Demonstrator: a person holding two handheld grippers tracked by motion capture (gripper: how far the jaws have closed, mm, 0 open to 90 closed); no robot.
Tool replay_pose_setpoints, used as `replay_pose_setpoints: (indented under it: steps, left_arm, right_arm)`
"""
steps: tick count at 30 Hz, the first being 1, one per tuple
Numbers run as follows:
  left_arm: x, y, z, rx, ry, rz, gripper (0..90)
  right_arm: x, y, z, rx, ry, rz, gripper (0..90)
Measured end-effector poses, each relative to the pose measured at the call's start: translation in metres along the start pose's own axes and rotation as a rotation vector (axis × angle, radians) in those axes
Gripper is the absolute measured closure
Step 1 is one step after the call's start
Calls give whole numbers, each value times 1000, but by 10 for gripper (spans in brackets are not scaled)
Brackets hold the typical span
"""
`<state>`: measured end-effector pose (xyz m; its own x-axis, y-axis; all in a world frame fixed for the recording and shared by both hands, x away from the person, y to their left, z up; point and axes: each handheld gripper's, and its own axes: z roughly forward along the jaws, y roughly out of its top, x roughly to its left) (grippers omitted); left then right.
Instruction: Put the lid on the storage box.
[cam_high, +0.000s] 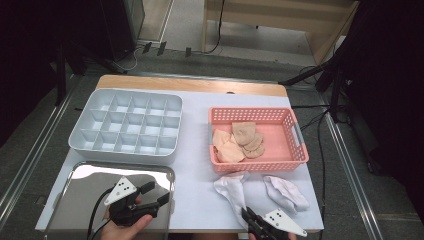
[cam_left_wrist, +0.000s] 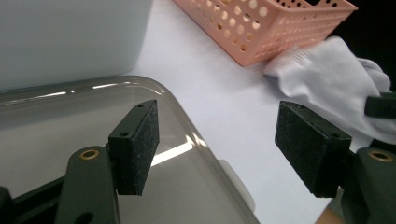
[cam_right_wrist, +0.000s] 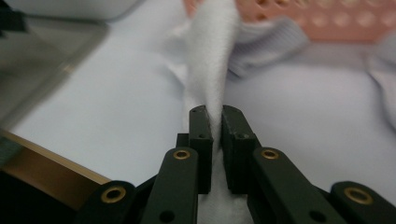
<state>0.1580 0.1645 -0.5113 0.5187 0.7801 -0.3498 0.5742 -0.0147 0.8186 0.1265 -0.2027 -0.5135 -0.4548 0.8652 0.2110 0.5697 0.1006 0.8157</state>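
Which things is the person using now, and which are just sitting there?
Being used:
- white sock, pinched in the right gripper
- left gripper, open over the metal tray

Just sitting:
- second white sock
- pink basket
- grey divided box

Grey floor (cam_high: 210, 62) surrounds the white-topped surface (cam_high: 195, 150); black cables (cam_high: 220, 30) trail toward a wooden bench (cam_high: 280, 20), dark stands alongside.

My right gripper (cam_high: 248, 216) is cut off by the bottom edge in the high view, body mostly out of frame. In its own view the basket (cam_right_wrist: 299, 18) is just a pink blur, and the sock (cam_right_wrist: 211, 70) vanishes between my pads. The tray's (cam_high: 80, 210) near edge runs off frame.
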Motion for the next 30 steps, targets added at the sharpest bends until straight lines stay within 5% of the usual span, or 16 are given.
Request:
replay_pose_setpoints:
  steps: [4,10,14,17,20,25,28,30]
  left_arm:
    - [-9,-2,6,20,-28,24,319]
    - [-19,-6,12,43,-54,49,320]
    - [-21,-8,14,58,-74,39,323]
    - [-21,-8,14,52,-76,33,335]
    - [-22,-8,14,48,-76,37,345]
    - [-31,-10,19,39,-90,54,363]
    - [-38,-11,27,48,-85,77,345]
    - [-42,-10,32,53,-83,71,332]
  right_arm:
    - [25,19,14,-24,36,-15,831]
    - [52,33,58,-7,94,-50,813]
    - [55,39,78,-36,225,-16,674]
    - [46,43,68,-89,267,22,653]
    - [26,44,49,-128,194,41,634]
    - [-15,32,39,-119,-37,103,612]
    - [-26,28,47,-107,-103,157,575]
    - [-28,29,56,-87,-100,170,528]
